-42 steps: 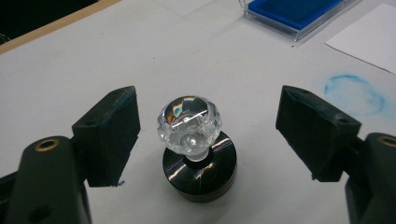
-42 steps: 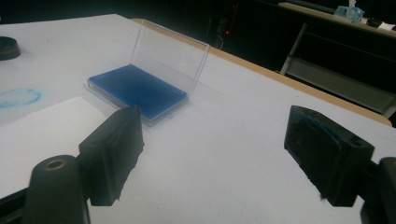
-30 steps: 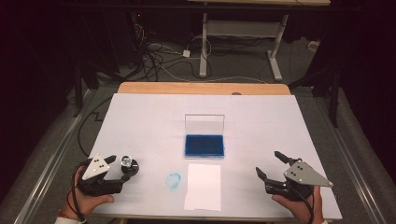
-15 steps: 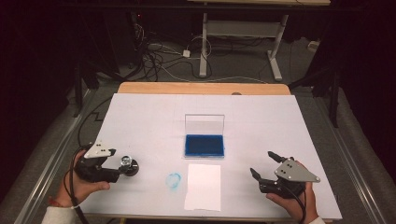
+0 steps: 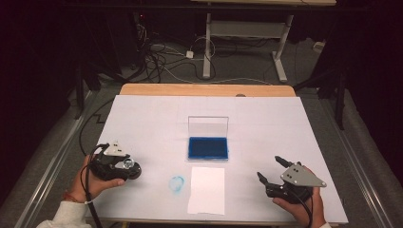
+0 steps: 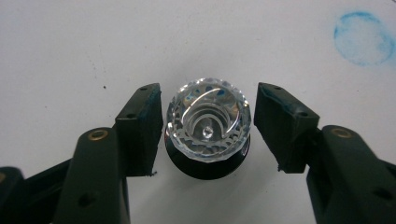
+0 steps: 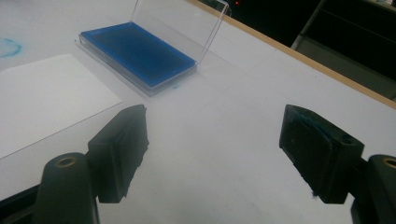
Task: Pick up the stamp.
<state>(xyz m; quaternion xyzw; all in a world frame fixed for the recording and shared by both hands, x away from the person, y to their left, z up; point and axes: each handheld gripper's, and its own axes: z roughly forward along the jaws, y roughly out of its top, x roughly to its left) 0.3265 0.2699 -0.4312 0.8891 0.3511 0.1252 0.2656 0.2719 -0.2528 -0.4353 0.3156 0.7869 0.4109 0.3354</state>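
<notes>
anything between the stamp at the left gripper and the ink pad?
Bare white table apart from a round blue ink smudge beside the paper sheet, as the high view shows. The stamp stands between the left gripper pads; the ink pad lies open.

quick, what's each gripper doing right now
Left gripper: jaws just been closing around the crystal-topped stamp, not yet clamped.
Right gripper: open, nothing between its jaws.

glossy faceted clear stamp, matt paper.

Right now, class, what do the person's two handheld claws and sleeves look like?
Both claws, left and right, are black with a grey three-cornered plate on top and a black cable trailing back. The pads are blocky, with brass rivets behind. Left sleeve is white, with a reddish wristband.
</notes>
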